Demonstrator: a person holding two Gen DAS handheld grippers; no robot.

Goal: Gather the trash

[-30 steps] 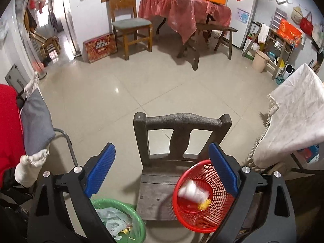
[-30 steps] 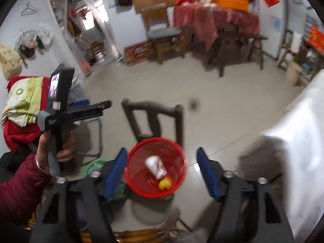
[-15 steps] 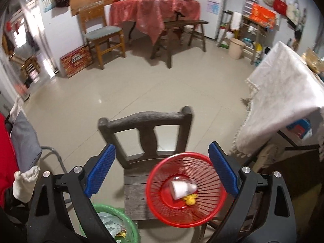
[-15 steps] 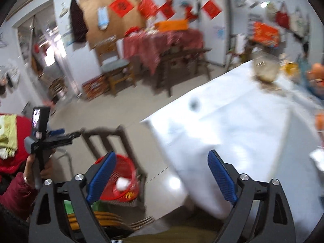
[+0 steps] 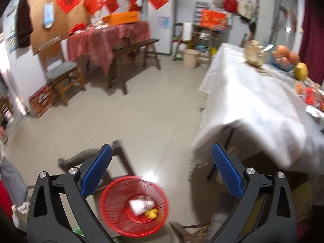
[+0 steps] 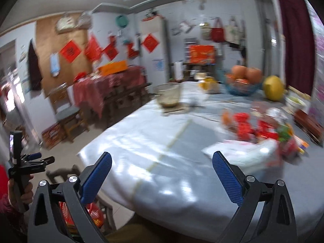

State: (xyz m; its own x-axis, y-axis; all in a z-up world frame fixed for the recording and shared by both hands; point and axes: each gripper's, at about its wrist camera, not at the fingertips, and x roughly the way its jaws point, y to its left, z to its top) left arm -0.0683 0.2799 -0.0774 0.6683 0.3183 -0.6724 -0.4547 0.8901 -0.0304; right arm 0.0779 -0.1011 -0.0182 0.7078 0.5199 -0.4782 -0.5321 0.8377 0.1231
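Left wrist view
Left gripper (image 5: 162,174): its blue fingers (image 5: 97,172) stand spread wide with nothing between them; they have just been opening further.
Red basket (image 5: 133,206): at six o'clock, low between the fingers but well below them, resting on the seat of a dark wooden chair (image 5: 85,158) whose back shows at eight o'clock.
Trash in the basket: a white cup (image 5: 140,205) lies on its side, with a small yellow scrap (image 5: 150,214) touching it at its five o'clock.
Surface (image 5: 253,105): a table under a white cloth fills three o'clock; its near corner hangs above the right finger. Oranges (image 5: 285,55) and a yellow fruit (image 5: 301,71) sit at its far end, at two o'clock.
Floor (image 5: 141,111): pale tiles through the middle.
Far wall: a table with a red cloth (image 5: 107,38) at eleven o'clock.

Right wrist view
Right gripper (image 6: 162,174): fingers (image 6: 226,174) spread wide, empty; they have just been opening. They point over the white-clothed surface (image 6: 151,145).
Loose trash: red wrappers (image 6: 249,127) and white paper (image 6: 239,151) lie blurred on the surface at three o'clock, just past the right finger.
Bowl of oranges (image 6: 243,81): at one o'clock, a yellow fruit (image 6: 273,88) beside it.
Red basket (image 6: 95,214): at seven o'clock, mostly hidden behind the left finger, off the surface's edge.
Left gripper (image 6: 47,161): at nine o'clock, held in a hand (image 6: 22,190) with a dark red sleeve.
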